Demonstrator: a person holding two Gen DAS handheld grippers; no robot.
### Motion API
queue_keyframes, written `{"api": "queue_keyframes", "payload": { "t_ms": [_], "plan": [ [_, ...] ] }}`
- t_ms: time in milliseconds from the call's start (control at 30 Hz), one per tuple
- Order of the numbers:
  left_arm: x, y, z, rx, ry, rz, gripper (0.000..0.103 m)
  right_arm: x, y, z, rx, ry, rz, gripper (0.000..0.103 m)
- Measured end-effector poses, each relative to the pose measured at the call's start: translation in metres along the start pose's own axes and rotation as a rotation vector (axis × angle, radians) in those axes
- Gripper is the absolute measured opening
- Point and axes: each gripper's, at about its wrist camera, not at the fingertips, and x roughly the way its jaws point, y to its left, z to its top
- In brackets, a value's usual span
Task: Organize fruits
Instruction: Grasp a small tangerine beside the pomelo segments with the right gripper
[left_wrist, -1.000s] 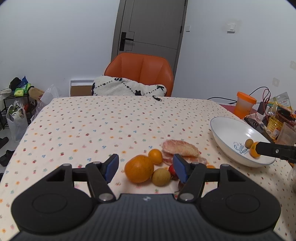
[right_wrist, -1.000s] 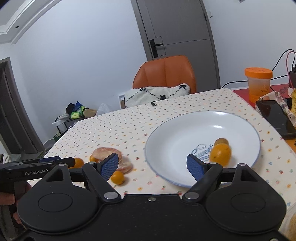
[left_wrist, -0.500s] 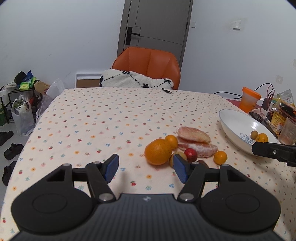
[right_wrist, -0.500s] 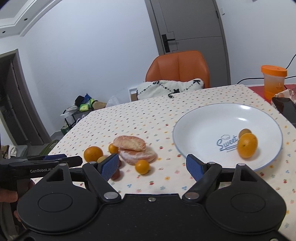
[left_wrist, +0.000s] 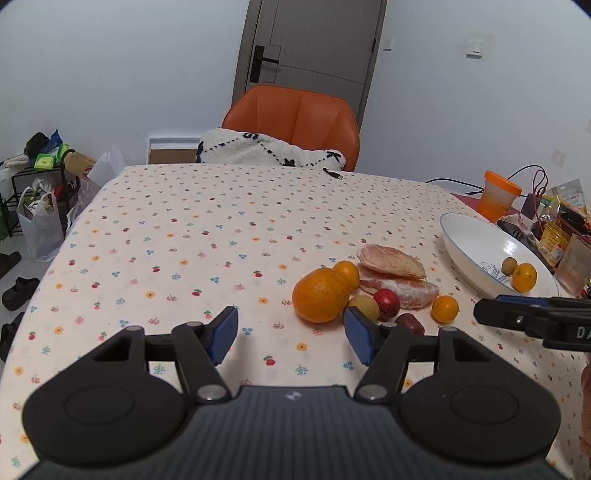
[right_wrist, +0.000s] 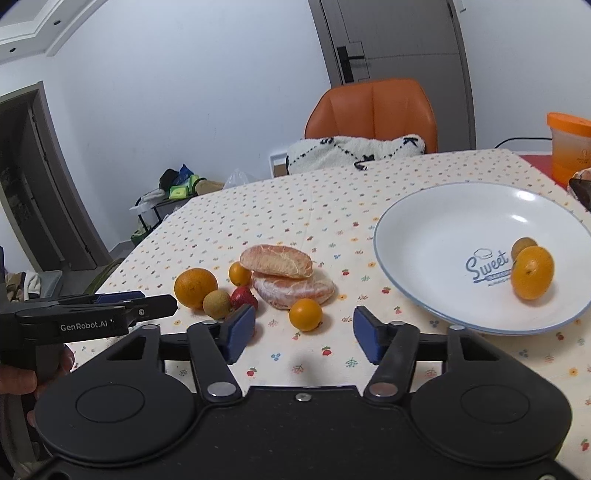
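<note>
Surface: flower-dotted cloth.
Fruits: clustered mid-surface, left of white plate, which holds two.
Room: orange chair, grey door.
Left gripper: fingers wide, empty.
Right gripper: fingers wide, empty.

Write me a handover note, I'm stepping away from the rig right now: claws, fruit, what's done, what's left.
Left claw: open, empty, short of the loose fruit.
Right claw: open, empty, facing the small orange.
Done: one orange and one small brown fruit in the white plate.
Left on the tablecloth: big orange, peeled segments, red fruit and other small ones.
</note>
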Motion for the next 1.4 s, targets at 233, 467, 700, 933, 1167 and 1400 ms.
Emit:
{"api": "queue_keyframes", "payload": {
  "t_ms": [233, 467, 700, 933, 1167, 1400],
  "plan": [
    [0.003, -0.001, 0.003, -0.007, -0.002, -0.017, 0.060, 0.010, -0.002, 0.001, 0.010, 0.022, 0.009, 0.049],
    [-0.002, -0.011, 0.005, 0.000, -0.009, -0.055, 0.053, 0.018, -0.004, 0.002, 0.018, 0.035, 0.020, 0.043],
    [0.005, -0.024, 0.001, 0.003, 0.020, -0.108, 0.038, 0.027, -0.006, 0.002, 0.029, 0.044, 0.035, 0.042],
    [0.018, -0.029, -0.001, -0.002, 0.035, -0.094, 0.036, 0.032, -0.007, 0.004, 0.039, 0.053, 0.049, 0.035],
    [0.026, -0.029, -0.003, -0.016, 0.054, -0.083, 0.036, 0.035, -0.010, 0.002, 0.053, 0.056, 0.059, 0.024],
    [0.027, -0.032, -0.004, -0.015, 0.046, -0.095, 0.022, 0.028, -0.012, 0.002, 0.061, 0.043, 0.069, 0.023]
  ]
}}
